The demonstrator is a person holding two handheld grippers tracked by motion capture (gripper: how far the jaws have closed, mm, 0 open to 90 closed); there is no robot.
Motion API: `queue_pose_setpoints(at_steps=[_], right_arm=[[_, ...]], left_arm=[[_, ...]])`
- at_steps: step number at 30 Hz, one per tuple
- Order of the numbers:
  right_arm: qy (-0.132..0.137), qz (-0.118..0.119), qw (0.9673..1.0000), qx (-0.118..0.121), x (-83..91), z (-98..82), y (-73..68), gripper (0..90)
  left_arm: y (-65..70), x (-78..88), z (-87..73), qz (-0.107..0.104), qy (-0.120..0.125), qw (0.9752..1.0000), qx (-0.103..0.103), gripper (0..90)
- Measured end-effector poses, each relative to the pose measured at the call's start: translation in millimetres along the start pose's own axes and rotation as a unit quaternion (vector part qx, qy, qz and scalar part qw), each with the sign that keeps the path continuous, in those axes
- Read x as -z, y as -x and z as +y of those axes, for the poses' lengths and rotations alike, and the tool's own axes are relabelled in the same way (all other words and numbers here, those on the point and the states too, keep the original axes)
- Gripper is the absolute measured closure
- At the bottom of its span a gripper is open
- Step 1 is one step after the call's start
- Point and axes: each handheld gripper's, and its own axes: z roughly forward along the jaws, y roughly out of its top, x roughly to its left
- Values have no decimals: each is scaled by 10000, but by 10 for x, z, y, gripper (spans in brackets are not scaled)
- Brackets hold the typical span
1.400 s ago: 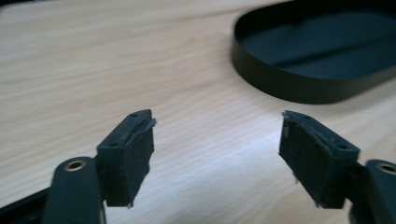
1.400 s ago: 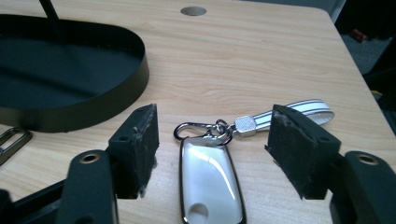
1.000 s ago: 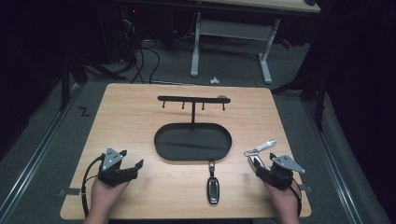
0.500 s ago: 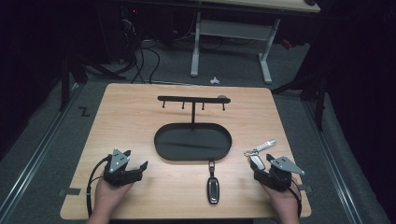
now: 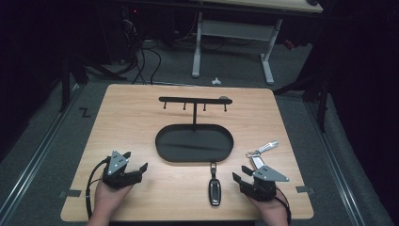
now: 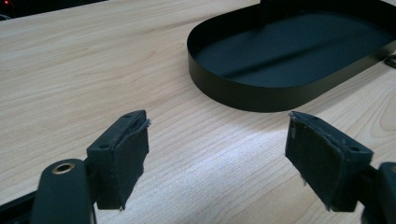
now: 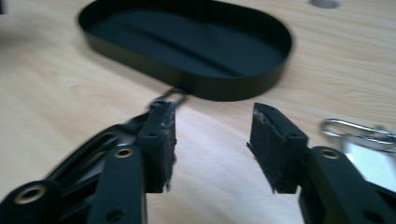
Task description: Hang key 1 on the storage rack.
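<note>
right gripper (image 5: 241, 175): jaws closing, nothing between them, beside black car key fob (image 5: 214, 190) | left gripper (image 5: 135, 162): jaws wide, empty, over wooden counter (image 5: 141, 117)

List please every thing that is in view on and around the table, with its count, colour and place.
key fob: 1, black with a silver edge, near front edge of table, just below the tray
tray: 1, black, oval, middle of table, nothing in it
hook rail: 1, black, on a post rising from the tray's far side
keys on ring with tag: 1 bunch, silver and white, right of the tray
table: 1, light wood
desk frame: 1, white legs, on the floor behind the table
left gripper: 1, black with grey plate, front left, fingers wide open over bare wood
right gripper: 1, black with grey plate, front right, fingers have just been closing, nothing between them
</note>
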Motion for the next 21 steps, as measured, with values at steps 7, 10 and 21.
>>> queue_pose_setpoints(at_steps=[7,10,21], right_arm=[[-123,438,9988,174,-42,-5,-267,799],[-269,721,9967,267,-105,0,-378,900],[-774,962,9906,598,-253,-43,-569,900]], left_arm=[[9,-28,-6,-28,-47,10000,-27,224],[13,-30,-6,-41,-65,10000,-53,224],[19,-42,-16,-87,-103,9999,-87,224]])
